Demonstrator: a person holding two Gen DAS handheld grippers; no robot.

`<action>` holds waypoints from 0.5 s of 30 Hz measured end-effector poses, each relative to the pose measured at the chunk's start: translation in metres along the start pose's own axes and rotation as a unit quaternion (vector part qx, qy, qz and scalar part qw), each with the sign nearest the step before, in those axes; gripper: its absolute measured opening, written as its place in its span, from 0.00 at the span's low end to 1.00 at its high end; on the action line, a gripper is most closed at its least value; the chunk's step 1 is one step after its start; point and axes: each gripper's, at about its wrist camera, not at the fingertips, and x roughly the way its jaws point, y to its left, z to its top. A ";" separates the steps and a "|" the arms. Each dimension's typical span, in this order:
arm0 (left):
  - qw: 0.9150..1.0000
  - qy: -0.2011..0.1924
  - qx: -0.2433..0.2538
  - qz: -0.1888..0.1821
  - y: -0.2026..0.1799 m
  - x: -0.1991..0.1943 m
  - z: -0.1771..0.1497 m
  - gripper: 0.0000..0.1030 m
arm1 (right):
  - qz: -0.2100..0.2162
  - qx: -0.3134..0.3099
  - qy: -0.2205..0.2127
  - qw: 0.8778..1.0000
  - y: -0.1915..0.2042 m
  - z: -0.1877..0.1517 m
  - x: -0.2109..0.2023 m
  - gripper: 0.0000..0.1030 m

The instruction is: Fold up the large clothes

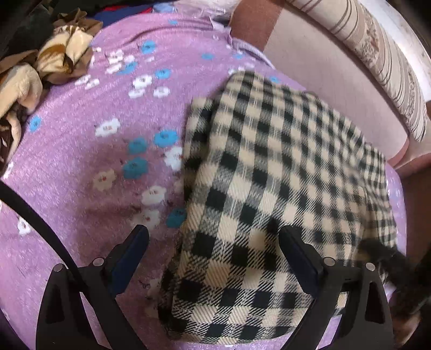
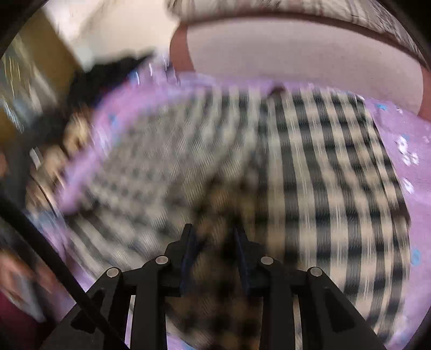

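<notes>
Folded black-and-cream checked woolly garment (image 1: 269,188) on purple flowered bedspread (image 1: 80,167). Left claw (image 1: 212,250) wide, empty above it. Right claw (image 2: 214,242) narrow gap, grip unclear through blur.

— What covers the bed?

— A purple bedspread (image 1: 80,161) printed with blue, white and cream flowers, spread flat across the mattress.

— Anything lying on it at the left?

— A crumpled pile of tan, cream and brown cloth (image 1: 40,64) sits at the far left edge, with some dark red and blue fabric (image 1: 121,12) just behind it.

— And beyond the bed?

— A pale pink padded headboard (image 1: 336,78) with a brownish border, and above it a striped, patterned wall (image 1: 377,53). The right wrist view is too blurred to add more.
</notes>
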 end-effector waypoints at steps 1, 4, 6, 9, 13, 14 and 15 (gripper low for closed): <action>1.000 -0.004 0.012 0.009 -0.003 0.003 -0.003 0.94 | -0.008 -0.005 -0.001 1.000 -0.001 -0.009 0.006 0.30; 0.999 -0.010 0.034 0.025 -0.011 -0.001 -0.011 0.94 | 0.014 0.038 -0.013 0.999 -0.012 -0.016 -0.018 0.33; 1.000 0.007 0.012 -0.001 -0.008 -0.010 -0.015 0.94 | 0.042 0.046 -0.035 0.997 -0.015 -0.024 -0.045 0.35; 1.000 0.002 -0.010 -0.022 -0.002 -0.027 -0.026 0.94 | 0.060 0.022 -0.043 0.997 -0.003 -0.041 -0.060 0.48; 1.000 0.001 -0.008 -0.009 0.004 -0.038 -0.052 0.94 | 0.024 0.001 0.032 0.999 0.004 -0.062 -0.015 0.48; 1.000 0.010 -0.009 -0.006 0.008 -0.037 -0.059 0.94 | 0.032 0.008 0.014 0.999 0.001 -0.064 -0.023 0.48; 1.000 0.016 -0.012 -0.007 0.014 -0.036 -0.065 0.94 | 0.041 0.020 0.016 0.999 -0.003 -0.063 -0.034 0.48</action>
